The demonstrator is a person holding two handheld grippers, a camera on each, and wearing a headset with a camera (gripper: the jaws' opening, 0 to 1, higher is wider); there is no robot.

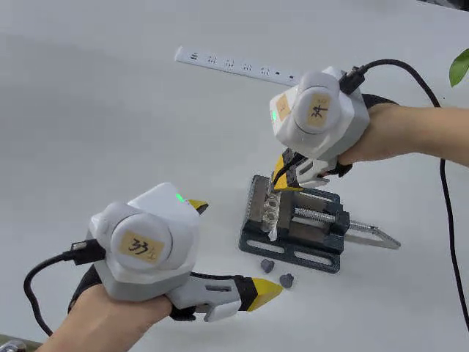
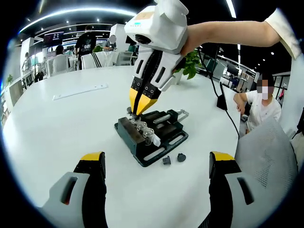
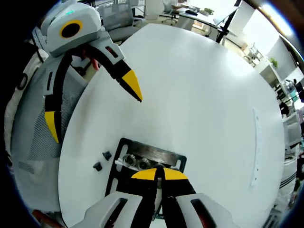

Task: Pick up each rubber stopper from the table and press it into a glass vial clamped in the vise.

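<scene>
While my right claw (image 1: 282,183), tips pressed together, sits over the vials (image 1: 271,213) in the vise (image 1: 308,253), my left claw (image 1: 240,248) hangs spread; two rubber stoppers (image 1: 267,265) (loose on the worktop (image 1: 110,110), beside the vise) lie just ahead of it.

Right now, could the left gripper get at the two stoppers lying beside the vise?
Probably yes. The left gripper is open, the two stoppers lie on bare table ahead of its jaws, and the right gripper is over the vise.
</scene>
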